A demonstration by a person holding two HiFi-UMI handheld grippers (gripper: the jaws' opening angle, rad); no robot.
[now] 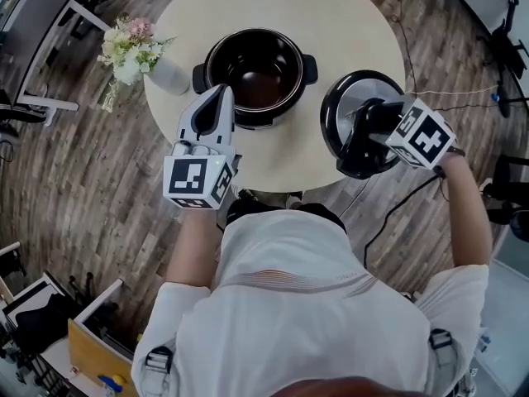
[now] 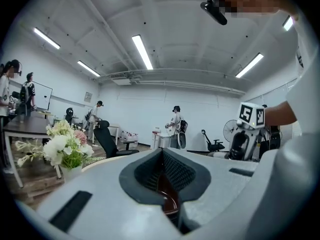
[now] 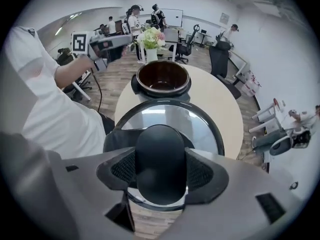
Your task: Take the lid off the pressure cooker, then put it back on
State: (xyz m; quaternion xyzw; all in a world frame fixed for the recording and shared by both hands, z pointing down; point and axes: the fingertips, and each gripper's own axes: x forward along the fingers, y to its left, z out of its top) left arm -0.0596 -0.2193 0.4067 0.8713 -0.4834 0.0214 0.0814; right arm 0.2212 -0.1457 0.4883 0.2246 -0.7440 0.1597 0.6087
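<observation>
**Lid's off, second half coming up**

The right tool point(image 3: 161, 176) is clamped on the black knob point(image 3: 160, 154) of the lid point(image 3: 165, 119), one jaw on each side of it, pointing steeply down. The lid hangs from that grip, clear of the pressure cooker point(image 1: 213, 60) and off to its right, over the near edge of the round tabletop point(image 1: 331, 15).

The left tool point(image 1: 221, 98) is closed with nothing in it. Its tip sits just beside the pot's near-left rim, and I can't tell if it actually touches. The pot itself stands open and looks empty, dark inside. A vase of flowers point(image 1: 128, 48) stands off to its left.

So I'd say the take-off half is done and the put-back is next. That'll mean swinging the lid back left over the opening, getting it level and centred on the rim, then lowering it straight down before letting go of the knob. Maybe the left tool can steady the pot if it wants to slide.
</observation>
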